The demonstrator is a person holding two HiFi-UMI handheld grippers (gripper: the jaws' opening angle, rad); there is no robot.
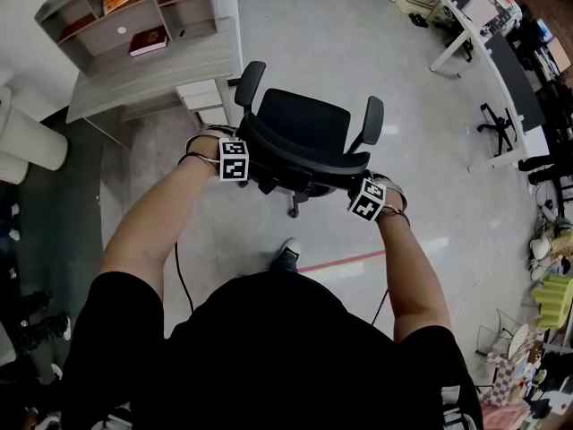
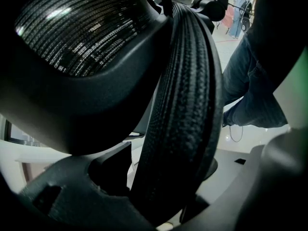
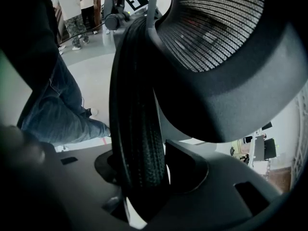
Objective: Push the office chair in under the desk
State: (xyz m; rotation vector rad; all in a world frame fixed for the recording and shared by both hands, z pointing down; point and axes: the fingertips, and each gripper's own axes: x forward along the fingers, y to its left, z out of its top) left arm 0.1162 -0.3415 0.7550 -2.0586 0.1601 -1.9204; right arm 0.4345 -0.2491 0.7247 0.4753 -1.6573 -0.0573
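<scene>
Clamped on the backrest rim of one black mesh-backed office chair [image 1: 300,124] with two armrests: left tool [image 2: 166,177] closed on one end, right tool [image 3: 144,177] closed on the other. Stands on the pale floor [image 1: 358,43] near one grey shelved tabletop [image 1: 152,74], not yet under it.

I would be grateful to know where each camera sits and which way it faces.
Head view: on the person's head, facing steeply down at the office chair and desk; forearms, left gripper and right gripper show.
Left gripper view: on the left gripper, looking along its jaws, closed on the backrest rim; the jeans leg shows.
Right gripper view: on the right gripper, along its jaws, closed on that rim; the leg shows.
Shared: both gripper views show rim and leg.
</scene>
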